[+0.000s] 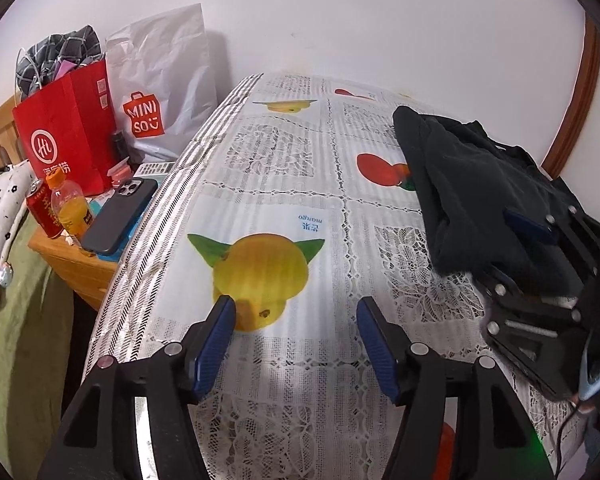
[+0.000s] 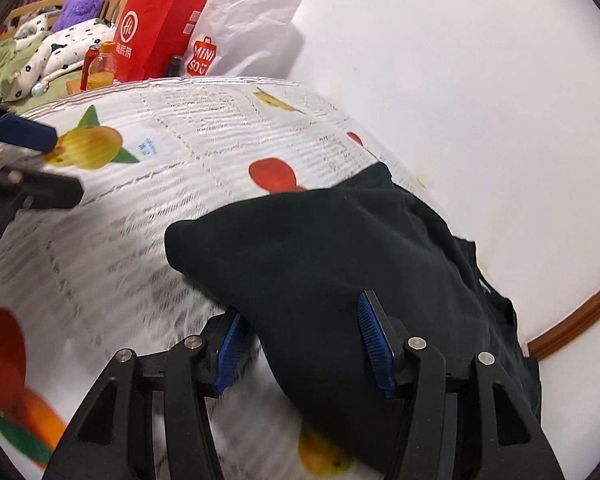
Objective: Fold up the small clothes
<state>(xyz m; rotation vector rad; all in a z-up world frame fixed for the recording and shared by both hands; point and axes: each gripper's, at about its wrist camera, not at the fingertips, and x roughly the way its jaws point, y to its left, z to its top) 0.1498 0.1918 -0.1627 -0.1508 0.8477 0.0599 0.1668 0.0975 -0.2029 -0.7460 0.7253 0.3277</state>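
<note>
Your right gripper [image 2: 300, 344] sits closest to the lens, its fingers standing moderately apart with the near edge of the dark garment [image 2: 332, 260] lying between them. The ribbed blue pads do not seem to press on the cloth, though motion blur along that lower edge makes it hard to be sure. Your left gripper [image 1: 296, 344] hangs over bare cloth at the left, fingers spread wide and holding nothing.

To do this step well, treat the garment as one soft heap: it lies bunched on the right part of the desk [image 1: 284, 208], near the wall, with folds piled on each other. Slide the lower finger under a single edge, not a bundle of layers, then close firmly before you lift. Bring the left gripper across to a matching edge so that both pull the fabric flat; it looks like limp knit that will sag and drag.

Largest first: the desk wears a slick lace-patterned cover printed with yellow and red fruit, likely slippery under cloth. The garment is matte, dark and shapeless. Beside the desk stand a crisp red paper bag [image 1: 66, 120], a crinkled white bag [image 1: 168, 80], then a smooth dark phone [image 1: 120, 216].
</note>
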